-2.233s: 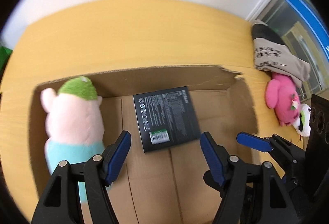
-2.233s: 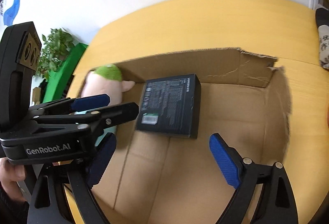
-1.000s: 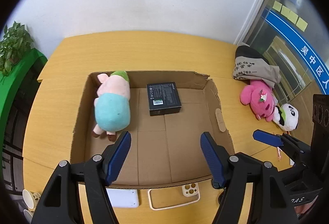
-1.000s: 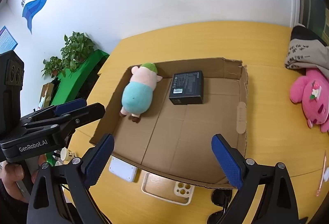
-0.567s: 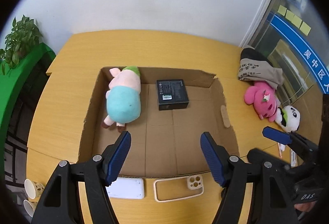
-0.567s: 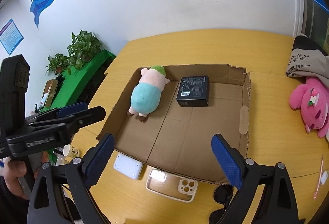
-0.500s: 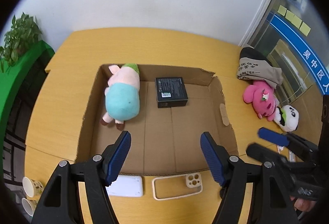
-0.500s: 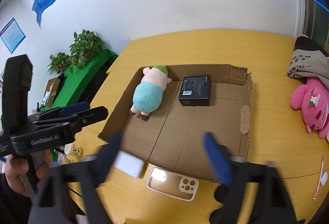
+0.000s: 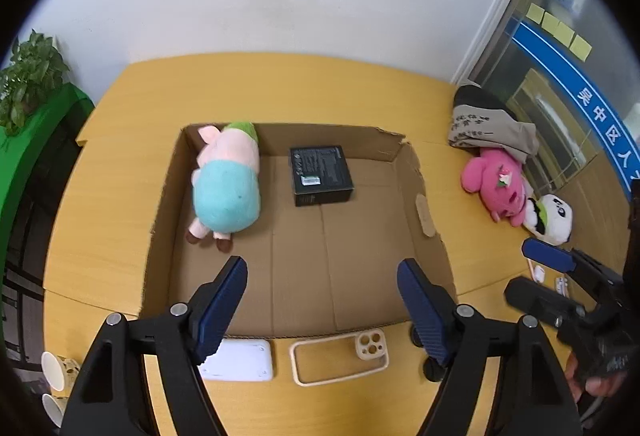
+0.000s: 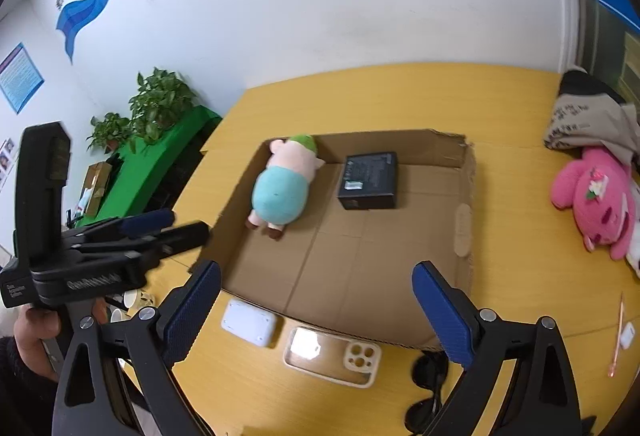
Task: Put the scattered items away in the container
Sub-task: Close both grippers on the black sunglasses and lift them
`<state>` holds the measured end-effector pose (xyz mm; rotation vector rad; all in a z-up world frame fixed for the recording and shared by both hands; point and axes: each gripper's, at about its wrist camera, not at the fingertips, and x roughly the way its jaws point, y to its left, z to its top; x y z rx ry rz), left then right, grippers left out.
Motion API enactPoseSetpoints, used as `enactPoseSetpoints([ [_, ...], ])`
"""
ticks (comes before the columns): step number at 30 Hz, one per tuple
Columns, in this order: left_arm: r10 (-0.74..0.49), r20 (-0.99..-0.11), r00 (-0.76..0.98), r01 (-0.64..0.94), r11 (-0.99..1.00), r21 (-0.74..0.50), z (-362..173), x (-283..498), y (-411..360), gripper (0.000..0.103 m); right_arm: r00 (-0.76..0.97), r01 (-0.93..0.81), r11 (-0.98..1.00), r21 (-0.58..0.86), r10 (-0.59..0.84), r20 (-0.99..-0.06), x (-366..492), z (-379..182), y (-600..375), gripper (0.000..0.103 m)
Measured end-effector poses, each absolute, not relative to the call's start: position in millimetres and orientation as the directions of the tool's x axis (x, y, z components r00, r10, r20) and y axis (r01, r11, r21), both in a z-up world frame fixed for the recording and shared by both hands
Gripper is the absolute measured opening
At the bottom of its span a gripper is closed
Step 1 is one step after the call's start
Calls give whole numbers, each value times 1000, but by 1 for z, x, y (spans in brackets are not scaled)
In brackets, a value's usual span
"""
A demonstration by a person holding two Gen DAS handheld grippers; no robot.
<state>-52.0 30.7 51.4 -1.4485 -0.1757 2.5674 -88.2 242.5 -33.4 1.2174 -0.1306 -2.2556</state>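
An open cardboard box (image 9: 424,175) (image 10: 466,203) lies on the yellow table. Inside it lie a pig plush (image 9: 228,179) (image 10: 282,183) and a black box (image 9: 322,173) (image 10: 370,173). In front of the box lie a white case (image 9: 240,360) (image 10: 250,322), a clear phone case (image 9: 340,356) (image 10: 332,356) and black sunglasses (image 10: 426,396). A pink plush (image 9: 496,181) (image 10: 596,191) and a panda plush (image 9: 550,213) lie at the right. My left gripper (image 9: 322,302) and right gripper (image 10: 318,312) are open and empty, held above the near edge of the box.
A folded beige bag (image 9: 488,127) (image 10: 584,115) lies beyond the pink plush. A pink pen (image 10: 616,332) and a small white item (image 10: 626,334) lie at the right. Paper cups (image 9: 52,376) stand at the near left corner. Green plants (image 10: 156,107) stand beyond the table's left side.
Both grippers have pulled back and up from inside the box. The whole box, the phone case and the white case have come into view.
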Motion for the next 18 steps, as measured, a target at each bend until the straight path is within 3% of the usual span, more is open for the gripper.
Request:
enactPoseSetpoints([
  [5, 271, -864, -424, -130, -963, -238, 22, -42, 39, 77, -416, 311, -900, 307, -419, -807, -90, -69, 302, 98],
  [9, 304, -886, -350, -145, -952, -269, -8, -26, 51, 77, -285, 238, -940, 243, -307, -908, -83, -138, 347, 98],
  [11, 317, -896, -309, -142, -947, -286, -24, -19, 60, 77, -207, 206, -950, 233, -275, -939, -79, -176, 360, 91],
  [14, 337, -907, -253, -149, -940, -307, -44, -11, 76, 77, -123, 188, -944, 270, -295, -948, -71, -218, 362, 81],
  [18, 355, -915, -193, -151, -932, -330, -65, -5, 95, 77, -87, 224, -919, 323, -349, -933, -66, -243, 341, 80],
])
